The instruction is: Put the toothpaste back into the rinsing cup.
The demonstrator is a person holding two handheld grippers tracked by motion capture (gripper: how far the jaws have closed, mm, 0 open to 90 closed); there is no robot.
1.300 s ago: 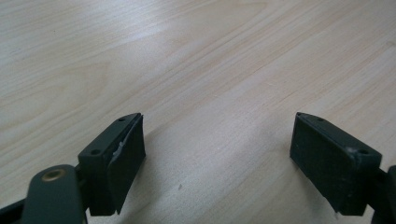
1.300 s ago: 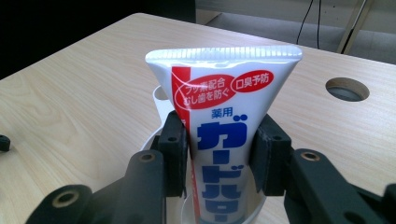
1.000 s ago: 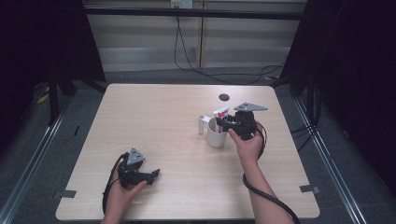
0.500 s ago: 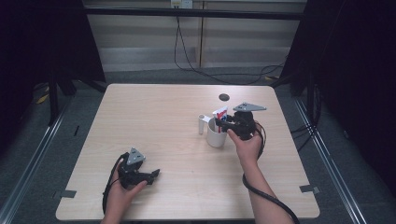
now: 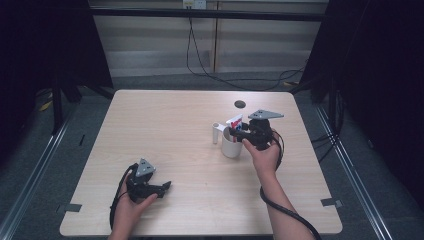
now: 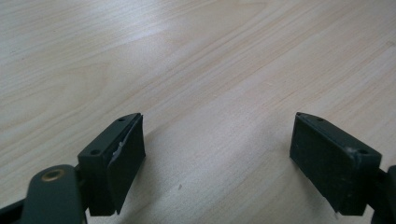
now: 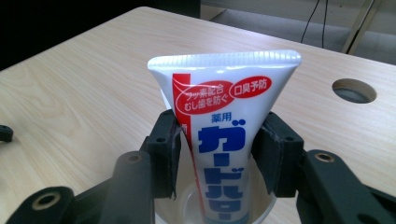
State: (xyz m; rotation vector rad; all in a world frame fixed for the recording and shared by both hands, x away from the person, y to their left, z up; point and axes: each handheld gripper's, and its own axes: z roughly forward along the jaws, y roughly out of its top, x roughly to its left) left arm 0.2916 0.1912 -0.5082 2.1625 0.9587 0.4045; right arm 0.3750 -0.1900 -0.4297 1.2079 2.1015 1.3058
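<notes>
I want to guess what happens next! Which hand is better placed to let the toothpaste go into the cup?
Right. The right hand-held gripper already clamps the tube, whose lower end sits inside the cup. The left hand-held gripper rests open near the table's front edge, far from the cup.

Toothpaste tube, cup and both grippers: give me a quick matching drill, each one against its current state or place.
Things:
1. toothpaste tube
2. white cup
3. left gripper
4. round hole

States:
A. jaws wide apart over bare table
B. cut into the tabletop beyond the cup
C. clamped between the right gripper's jaws, crimped end up
D. standing on the table, tube's lower end inside it

Pairs: 1-C, 2-D, 3-A, 4-B
</notes>
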